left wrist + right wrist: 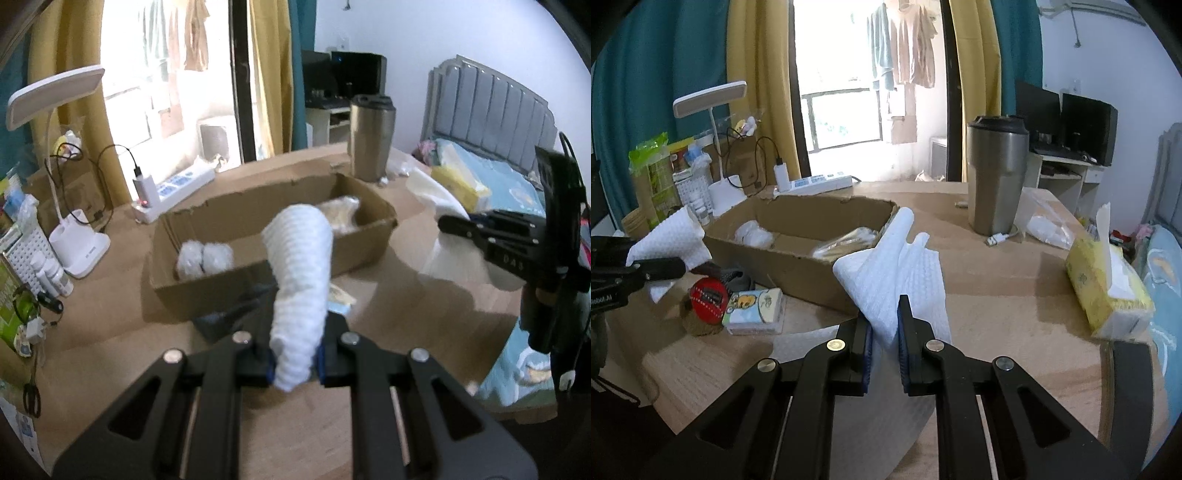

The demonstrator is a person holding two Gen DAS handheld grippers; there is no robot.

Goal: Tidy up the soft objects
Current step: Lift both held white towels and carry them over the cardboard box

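Showing on the desk: one cardboard box [798, 236], one steel tumbler [996, 177], one desk lamp [713, 122], one tissue pack [1108, 284], two grippers, left [295, 363] and right [885, 345]

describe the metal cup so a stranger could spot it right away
Start at the long open cardboard box on the wooden table. Just past its right end stands the steel tumbler, upright with a dark lid. It is the only tall, shiny metal thing there; the yellow tissue pack nearby is soft and low.
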